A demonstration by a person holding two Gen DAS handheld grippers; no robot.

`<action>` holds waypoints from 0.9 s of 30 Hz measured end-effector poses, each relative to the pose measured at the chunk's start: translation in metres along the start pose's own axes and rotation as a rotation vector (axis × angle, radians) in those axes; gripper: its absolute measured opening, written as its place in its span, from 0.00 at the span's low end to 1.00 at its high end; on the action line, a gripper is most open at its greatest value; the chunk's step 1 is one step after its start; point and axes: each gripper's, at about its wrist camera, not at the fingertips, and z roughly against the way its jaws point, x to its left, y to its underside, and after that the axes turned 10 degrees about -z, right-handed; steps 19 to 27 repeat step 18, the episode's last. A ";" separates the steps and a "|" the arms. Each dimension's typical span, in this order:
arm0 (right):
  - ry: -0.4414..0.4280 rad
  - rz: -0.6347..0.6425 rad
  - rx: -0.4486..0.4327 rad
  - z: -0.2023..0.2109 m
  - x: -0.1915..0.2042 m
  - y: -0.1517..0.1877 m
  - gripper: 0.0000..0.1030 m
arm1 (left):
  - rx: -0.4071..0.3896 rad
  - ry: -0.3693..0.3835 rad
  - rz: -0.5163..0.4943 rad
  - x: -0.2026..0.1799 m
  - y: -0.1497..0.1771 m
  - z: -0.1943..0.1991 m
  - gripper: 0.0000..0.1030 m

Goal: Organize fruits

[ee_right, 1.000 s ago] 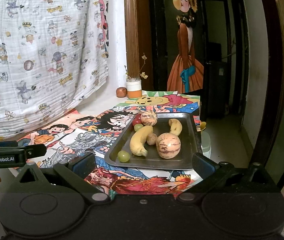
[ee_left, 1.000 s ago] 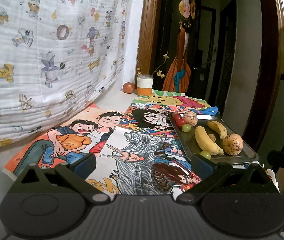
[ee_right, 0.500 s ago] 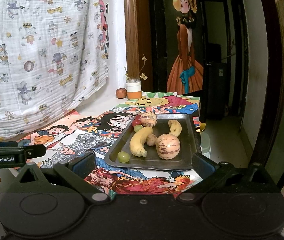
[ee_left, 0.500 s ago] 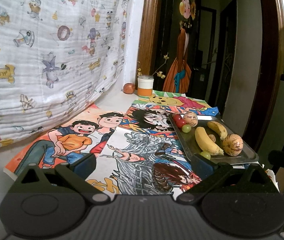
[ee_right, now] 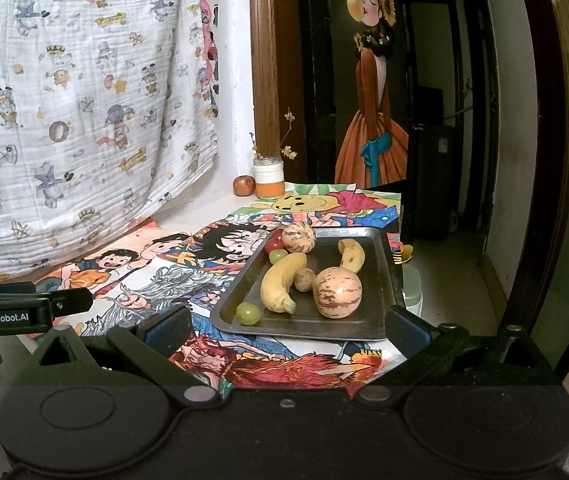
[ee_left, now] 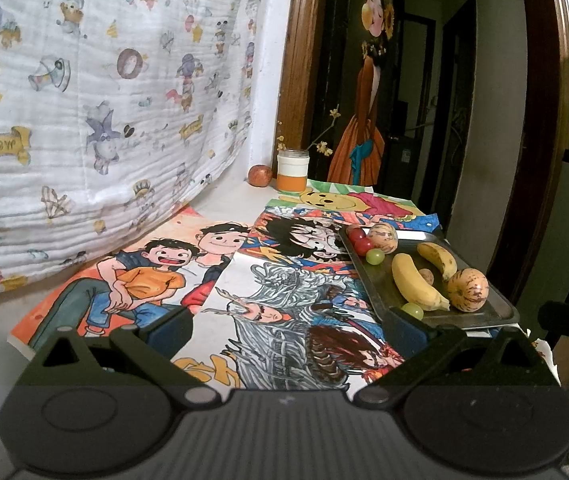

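Both tongs are sitting wide open w/ nothing btwn the fingers: left tongs [ee_left: 284, 324] are hovering over the cartoon posters [ee_left: 276, 300] covering the bench [ee_left: 224, 200], right tongs [ee_right: 286, 322] are facing the metal tray [ee_right: 380, 276] head-on. Right view is also catching the left unit at its left edge, level w/ the tray's near rim.

All task fruit is lying on that tray: big banana [ee_right: 280, 280] diagonally mid-tray, small banana [ee_right: 351, 254] behind it, large striped melon [ee_right: 337, 292] at front right, touching or nearly touching a small brown round fruit [ee_right: 304, 279], second striped melon [ee_right: 298, 236] at the far left corner beside red tomatoes [ee_right: 274, 243], one green grape [ee_right: 277, 255] just beside the big banana's far tip, another green grape [ee_right: 248, 313] by the near rim. A lone reddish fruit [ee_right: 243, 185] is sitting well apart by the jar [ee_right: 269, 179] at the wall.

Risks, as I'm judging them:
- Round stuff is looking prone to rolling; nudging the melon or banana could be sending grapes around or over the low rim.
- Tray is lying on loose paper near the bench edge; pushing it could be sliding it off.
- Squeezing grapes/tomatoes hard could be bursting them.
- Both tongs are working close; reaching for the tray together risks a clash.
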 end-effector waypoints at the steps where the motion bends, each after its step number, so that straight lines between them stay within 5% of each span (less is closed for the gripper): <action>1: -0.001 0.000 0.000 0.000 0.000 0.000 1.00 | 0.005 -0.002 0.003 0.000 0.000 -0.001 1.00; 27: -0.001 -0.015 0.028 -0.006 -0.001 0.001 1.00 | 0.023 0.002 0.056 0.006 0.001 -0.005 1.00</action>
